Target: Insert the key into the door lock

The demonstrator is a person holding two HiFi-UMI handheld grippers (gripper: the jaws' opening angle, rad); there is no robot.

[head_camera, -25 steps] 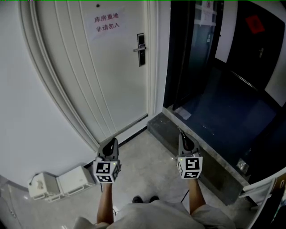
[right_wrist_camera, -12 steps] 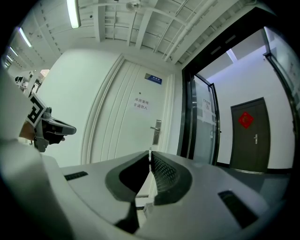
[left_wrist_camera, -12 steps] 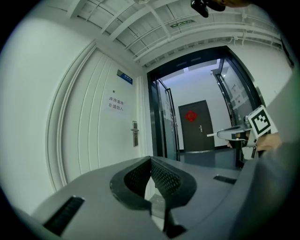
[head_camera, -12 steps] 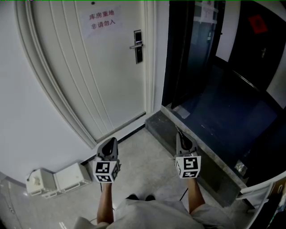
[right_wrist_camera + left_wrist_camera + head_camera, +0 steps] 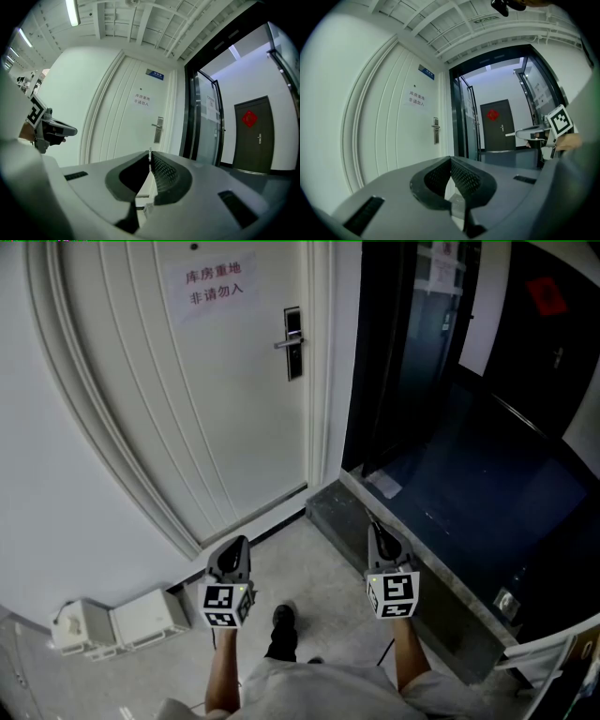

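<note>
The white door (image 5: pixel 187 399) carries a dark lock plate with a silver lever handle (image 5: pixel 294 341), far ahead of both grippers. The lock also shows small in the left gripper view (image 5: pixel 436 130) and the right gripper view (image 5: pixel 159 130). My right gripper (image 5: pixel 377 529) points level toward the door and is shut on a thin metal key (image 5: pixel 150 152) whose tip pokes out between the jaw tips (image 5: pixel 150 158). My left gripper (image 5: pixel 234 547) is held level beside it, jaw tips together (image 5: pixel 451 160), with nothing in them.
A paper notice (image 5: pixel 215 284) hangs on the door. White boxes (image 5: pixel 122 622) sit on the floor at left. A raised stone threshold (image 5: pixel 412 563) and a dark glass entrance (image 5: pixel 441 381) lie to the right. The person's shoe (image 5: pixel 281 629) is between the grippers.
The person has stepped forward, one shoe now showing further ahead between the arms. Both grippers moved along with the body and sit slightly lower in the head view; the jaws stayed as they were.
</note>
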